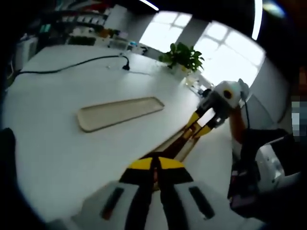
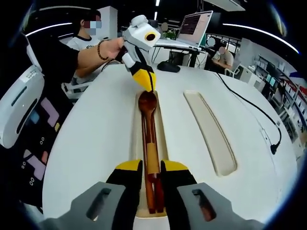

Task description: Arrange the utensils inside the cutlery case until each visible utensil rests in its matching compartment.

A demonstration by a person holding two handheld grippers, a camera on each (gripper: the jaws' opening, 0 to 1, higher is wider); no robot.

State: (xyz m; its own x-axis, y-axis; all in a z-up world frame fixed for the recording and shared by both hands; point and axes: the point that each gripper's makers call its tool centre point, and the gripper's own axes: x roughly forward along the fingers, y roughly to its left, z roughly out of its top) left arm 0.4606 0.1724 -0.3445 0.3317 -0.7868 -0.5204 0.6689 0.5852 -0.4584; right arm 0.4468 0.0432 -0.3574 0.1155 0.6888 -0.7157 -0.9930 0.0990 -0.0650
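A long pale cutlery case point(image 2: 162, 125) lies on the white table, holding a dark wooden spoon point(image 2: 147, 102) and chopsticks point(image 2: 154, 194) lengthwise. My right gripper point(image 2: 152, 167) has its jaws close on either side of the handles and looks shut on them. My left gripper point(image 2: 148, 85) comes in from the far end. Its yellow tips are pressed together just above the spoon's bowl; I cannot tell whether they touch it. In the left gripper view, my left gripper point(image 1: 157, 165) is shut, the case point(image 1: 178, 143) runs ahead, and the right gripper point(image 1: 200, 125) sits at its far end.
The case's flat lid point(image 2: 211, 129) point(image 1: 120, 112) lies beside it on the table. A black cable point(image 2: 259, 112) point(image 1: 72, 66) crosses the tabletop. A potted plant point(image 1: 184, 56), a laptop point(image 2: 194, 26), a black mouse-like object point(image 2: 168, 66) and seated people are at the table's edges.
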